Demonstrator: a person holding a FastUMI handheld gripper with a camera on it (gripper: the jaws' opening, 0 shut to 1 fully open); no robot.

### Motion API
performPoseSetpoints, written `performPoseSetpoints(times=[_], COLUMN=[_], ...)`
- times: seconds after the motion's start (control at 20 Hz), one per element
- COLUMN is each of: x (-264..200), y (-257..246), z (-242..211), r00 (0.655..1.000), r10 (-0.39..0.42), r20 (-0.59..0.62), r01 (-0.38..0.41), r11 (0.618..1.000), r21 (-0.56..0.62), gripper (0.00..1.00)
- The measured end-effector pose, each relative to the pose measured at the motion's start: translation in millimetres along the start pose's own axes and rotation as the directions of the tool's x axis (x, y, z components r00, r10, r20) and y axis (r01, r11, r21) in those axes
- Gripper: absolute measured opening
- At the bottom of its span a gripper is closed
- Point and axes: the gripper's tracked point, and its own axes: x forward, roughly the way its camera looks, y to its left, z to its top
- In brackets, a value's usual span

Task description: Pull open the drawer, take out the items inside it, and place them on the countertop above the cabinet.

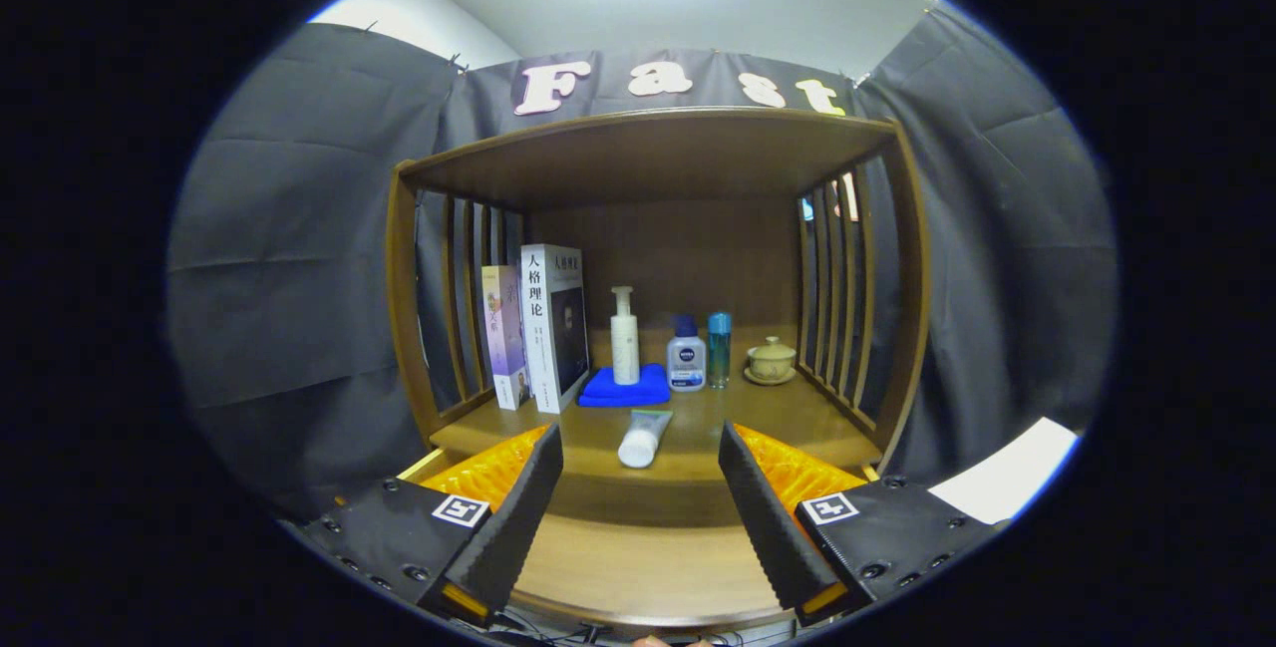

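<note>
The gripper (640, 468) is held wide open, its two ribbed, wedge-shaped fingers spread well apart with nothing clasped between them. Below the fingers, at six o'clock, the smooth wooden inside of the pulled-out drawer (638, 567) is seen; no items can be made out in the part that shows. Just beyond the fingers, at twelve o'clock from the gap, a white squeeze tube (643, 437) is laid on its side on the countertop (788, 418), cap toward the gripper. The countertop is of brown wood grain, enclosed by slatted sides and a flat top board.

Farther back, a folded blue cloth (625, 387) is spread, and a slim white pump bottle (624, 336) is stood upright on it. At three o'clock from it a squat bottle (686, 355) with a blue cap and a "NIVEA" label is set, then a narrow blue tube-shaped bottle (719, 349), then a small lidded ceramic cup (772, 360) on a saucer. At nine o'clock two books (534, 328) are stood upright; Chinese characters are printed on the white spine.
</note>
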Motion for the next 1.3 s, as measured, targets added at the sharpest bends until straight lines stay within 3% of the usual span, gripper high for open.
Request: performPoseSetpoints(times=[0.45,0.75,0.95,1.3], x=[-51,-64,-72,-67], y=[-2,4,8,17], z=[-83,-126,-138,-176], r00=[0.998,0.998,0.997,0.993], r10=[-0.069,-0.067,-0.083,-0.095], r20=[-0.002,-0.021,0.010,-0.072], r01=[0.069,0.068,0.083,0.093], r11=[0.997,0.996,0.996,0.995], r21=[0.044,0.066,0.018,-0.024], gripper=[0.98,0.98,0.98,0.98])
